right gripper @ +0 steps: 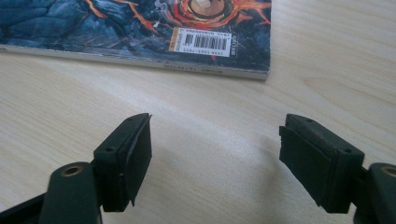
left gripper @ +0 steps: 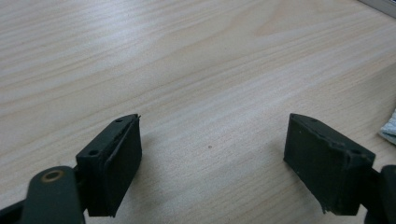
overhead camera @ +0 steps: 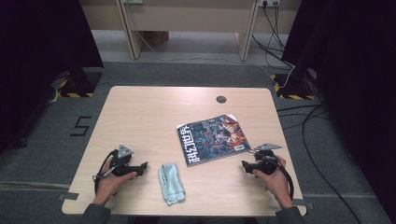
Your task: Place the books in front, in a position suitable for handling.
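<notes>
Both grippers wait with jaws apart: the right gripper (overhead camera: 248, 166) sits just beside the magazine's (overhead camera: 213, 138) near corner, the left gripper (overhead camera: 141, 166) close to the cloth (overhead camera: 171, 183).

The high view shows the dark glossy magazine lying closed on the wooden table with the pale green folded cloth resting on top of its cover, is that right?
Not quite. In the high view the pale green folded cloth lies on the bare wooden table, apart from the dark glossy magazine, nearer the person. The magazine does lie closed.
</notes>
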`<state>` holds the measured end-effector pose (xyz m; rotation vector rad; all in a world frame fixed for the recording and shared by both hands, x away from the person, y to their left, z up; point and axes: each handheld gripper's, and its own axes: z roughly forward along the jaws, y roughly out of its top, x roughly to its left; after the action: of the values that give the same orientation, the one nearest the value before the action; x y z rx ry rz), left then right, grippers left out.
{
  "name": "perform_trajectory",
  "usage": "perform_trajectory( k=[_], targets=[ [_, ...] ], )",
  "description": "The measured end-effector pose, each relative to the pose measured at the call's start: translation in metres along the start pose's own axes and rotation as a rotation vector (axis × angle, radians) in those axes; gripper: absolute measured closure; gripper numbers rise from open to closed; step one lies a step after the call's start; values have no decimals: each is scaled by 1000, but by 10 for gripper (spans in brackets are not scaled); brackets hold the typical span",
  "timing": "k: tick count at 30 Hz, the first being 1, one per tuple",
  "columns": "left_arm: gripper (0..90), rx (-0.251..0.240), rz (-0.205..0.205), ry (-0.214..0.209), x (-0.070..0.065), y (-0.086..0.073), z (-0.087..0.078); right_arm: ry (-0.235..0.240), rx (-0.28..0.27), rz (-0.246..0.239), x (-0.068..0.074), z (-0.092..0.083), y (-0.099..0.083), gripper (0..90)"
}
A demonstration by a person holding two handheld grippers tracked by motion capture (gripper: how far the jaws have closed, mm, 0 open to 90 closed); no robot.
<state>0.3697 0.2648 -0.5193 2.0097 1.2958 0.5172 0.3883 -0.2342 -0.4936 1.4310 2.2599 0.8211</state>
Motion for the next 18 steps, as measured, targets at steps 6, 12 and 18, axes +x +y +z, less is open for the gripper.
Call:
perform_trajectory(
  k=[6,12,18],
  targets=[
    [182,0,0,-1,0,0,0,47,-41,-24,9,-3,4,175],
    [181,-2,2,-2,0,0,0,103,-71,-29,29,-7,10,180],
    [180,-3,4,-2,0,-1,0,149,-95,-49,46,-8,15,199]
  ],
)
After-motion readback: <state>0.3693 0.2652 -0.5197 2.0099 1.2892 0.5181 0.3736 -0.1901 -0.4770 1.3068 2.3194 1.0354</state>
